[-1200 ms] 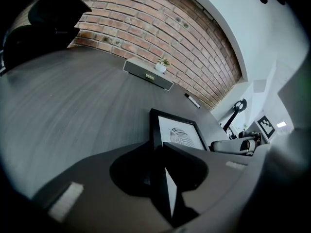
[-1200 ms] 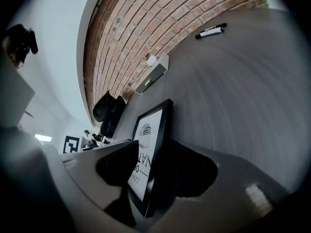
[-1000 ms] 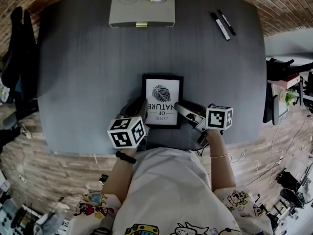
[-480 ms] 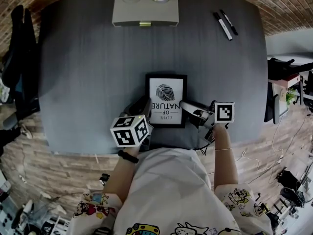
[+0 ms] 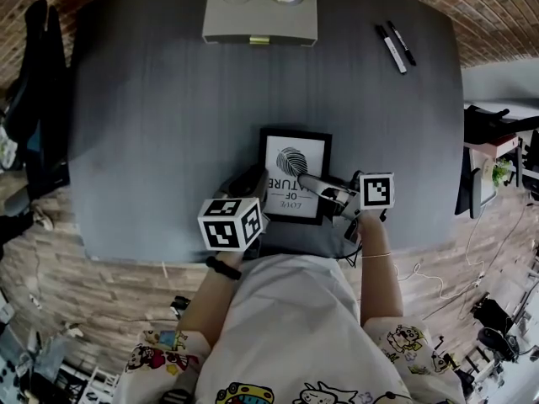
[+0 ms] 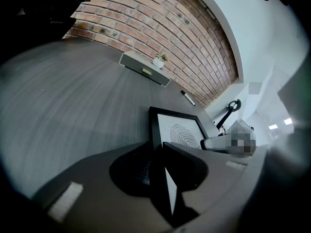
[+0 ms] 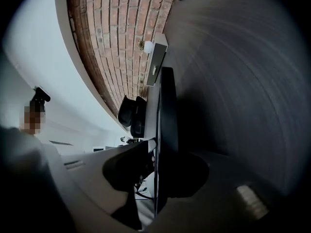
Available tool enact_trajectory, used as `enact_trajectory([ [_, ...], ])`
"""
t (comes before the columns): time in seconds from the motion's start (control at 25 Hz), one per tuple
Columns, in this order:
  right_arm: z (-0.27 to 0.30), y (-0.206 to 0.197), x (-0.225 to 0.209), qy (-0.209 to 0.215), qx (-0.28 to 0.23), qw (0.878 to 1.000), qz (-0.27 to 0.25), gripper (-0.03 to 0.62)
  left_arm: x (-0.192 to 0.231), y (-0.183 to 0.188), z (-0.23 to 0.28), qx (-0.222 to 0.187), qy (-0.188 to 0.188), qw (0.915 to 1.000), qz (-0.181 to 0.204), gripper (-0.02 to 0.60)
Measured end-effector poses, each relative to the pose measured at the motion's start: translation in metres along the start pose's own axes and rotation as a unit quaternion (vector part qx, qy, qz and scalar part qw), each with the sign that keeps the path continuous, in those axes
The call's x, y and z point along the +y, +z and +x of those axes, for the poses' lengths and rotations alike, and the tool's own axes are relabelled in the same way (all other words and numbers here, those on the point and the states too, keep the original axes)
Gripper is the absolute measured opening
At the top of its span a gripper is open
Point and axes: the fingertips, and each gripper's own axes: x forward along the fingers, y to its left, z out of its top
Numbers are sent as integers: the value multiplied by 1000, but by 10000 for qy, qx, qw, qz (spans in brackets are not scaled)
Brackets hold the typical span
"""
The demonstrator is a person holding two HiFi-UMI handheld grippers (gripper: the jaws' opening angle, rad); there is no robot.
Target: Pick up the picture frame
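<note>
Picture frame (image 5: 295,175) near front edge of grey bench (image 5: 152,124), print facing up. Left claw (image 5: 251,183) half-closed, clamped on frame's left border. Right claw (image 5: 307,182): jaws just been closing, frame's right border between them, pads seemingly pressing it, though contact is dim in right gripper view.

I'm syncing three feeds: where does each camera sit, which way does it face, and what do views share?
Head view: on the person's head, facing steeply down at the table; torso, forearms, left gripper, right gripper show.
Left gripper view: on that gripper, facing along jaws clamped on the picture frame, toward the brick wall.
Right gripper view: on that gripper, facing along jaws that have just been closing, frame edge between them.
Shared: frame and grey box appear in all three.
</note>
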Motion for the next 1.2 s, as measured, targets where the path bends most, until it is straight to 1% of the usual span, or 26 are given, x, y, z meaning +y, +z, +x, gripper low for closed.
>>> enact_trajectory([
  [0.16, 1, 1, -2, -56, -30, 10000, 1, 94, 1, 0, 0, -15, 0, 10000, -18, 83],
  [0.36, 2, 3, -6, -166, -105, 9998, 35, 53, 1, 0, 1, -20, 6, 10000, 7, 86],
  [0.48, 3, 2, -7, -222, -107, 9997, 34, 16, 0, -1, 1, -25, 12, 10000, 8, 86],
  [0.6, 2, 2, -7, -260, -116, 9996, 22, 15, -1, 0, 1, -37, -50, 10000, -34, 87],
  [0.64, 1, 2, -9, -319, -119, 9994, 29, 16, -1, 0, 0, -42, -68, 10000, -44, 89],
  [0.76, -6, 1, -24, -677, -110, 9976, 38, 23, 2, 0, -2, -78, -70, 9999, -58, 100],
  [0.8, -6, 1, -25, -690, -121, 9975, 60, 23, 3, 0, -3, -93, -70, 9999, -62, 109],
  [0.88, -2, 1, -17, -508, -160, 9985, 124, 21, 4, 2, -5, -154, -80, 9998, -85, 132],
  [0.96, 1, 3, -8, -313, -168, 9994, 49, 18, 7, 6, -10, -255, -71, 9996, -117, 135],
  [1.2, 4, 10, 7, -175, -340, 9991, -192, 16, 7, 13, -20, -414, -84, 9991, -94, 138],
])
